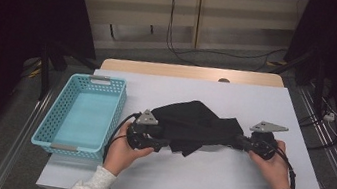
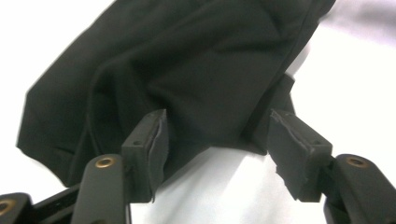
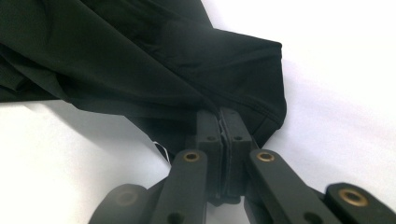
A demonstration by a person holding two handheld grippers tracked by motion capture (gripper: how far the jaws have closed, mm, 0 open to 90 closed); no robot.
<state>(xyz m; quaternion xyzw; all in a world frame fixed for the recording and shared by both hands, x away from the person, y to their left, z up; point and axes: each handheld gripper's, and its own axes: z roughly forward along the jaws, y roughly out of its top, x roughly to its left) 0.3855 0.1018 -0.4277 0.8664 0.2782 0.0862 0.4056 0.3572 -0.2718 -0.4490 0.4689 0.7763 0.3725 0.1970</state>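
Note:
A crumpled black cloth (image 1: 197, 124) lies in the middle of the white table cover (image 1: 224, 183). My left gripper (image 1: 165, 143) is at the cloth's left end, held in the person's left hand. In the left gripper view its jaws stand apart around the cloth's lower edge (image 2: 196, 70), and the left gripper (image 2: 217, 126) has its pads off the fabric. My right gripper (image 1: 241, 142) is at the cloth's right end. In the right gripper view the right gripper (image 3: 219, 113) is shut on a corner fold of the black cloth (image 3: 140, 60).
An empty light-blue plastic basket (image 1: 81, 117) stands at the table's left side, close to my left hand. The wooden table edge (image 1: 190, 71) shows behind the white cover. Cables run over the floor beyond and to the right.

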